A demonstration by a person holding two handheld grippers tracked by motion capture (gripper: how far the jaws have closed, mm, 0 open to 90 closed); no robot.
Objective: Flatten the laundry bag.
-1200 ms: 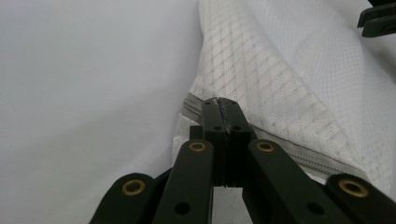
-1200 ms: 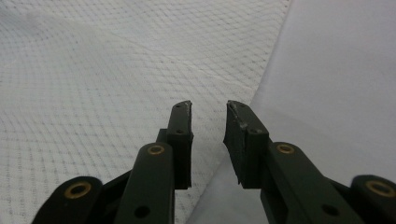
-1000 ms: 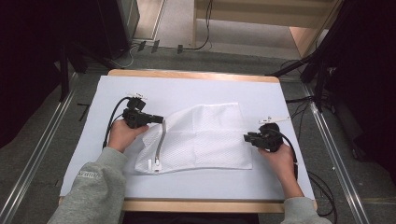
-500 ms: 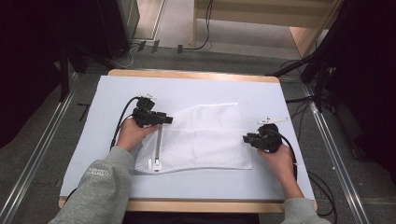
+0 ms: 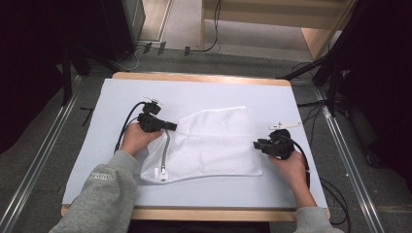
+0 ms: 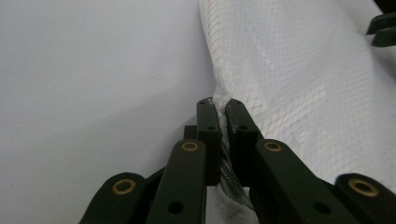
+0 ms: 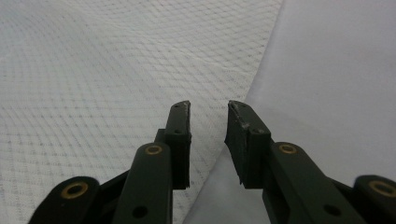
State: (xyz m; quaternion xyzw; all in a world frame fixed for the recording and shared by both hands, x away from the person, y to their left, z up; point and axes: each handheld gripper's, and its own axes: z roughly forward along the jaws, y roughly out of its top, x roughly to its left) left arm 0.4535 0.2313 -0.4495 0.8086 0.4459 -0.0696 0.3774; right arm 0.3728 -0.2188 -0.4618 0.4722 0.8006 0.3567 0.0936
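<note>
With the left gripper (image 5: 167,126) pinching the far left corner of the white mesh bag (image 5: 214,143), we have the corner bunched between pads pressed together; the left gripper view shows the netting squeezed in the gap of the jaws (image 6: 223,116). They have just been closing, mesh between them. The bag lies flat on the pale table mat (image 5: 204,92), middle of the table, long axis running left to right, the zipper (image 5: 165,153) down its left short edge, the pull at the near end.

The right gripper (image 5: 256,144) sits at the bag's right edge, jaws a little spread, nothing pinched. In the right gripper view the edge (image 7: 243,107) runs diagonally under the gap, mesh under the left jaw, bare mat under the right one. So the fabric lies just ahead and to the inner side of the right fingers (image 7: 180,126), touching or nearly, we cannot tell which.

We judge the next move hinges on that edge: the right hand is nearest the right side, the left owns the zipper side. A short slide inward would put mesh between the right pads. Risk: thin netting slips out of the grip.
</note>
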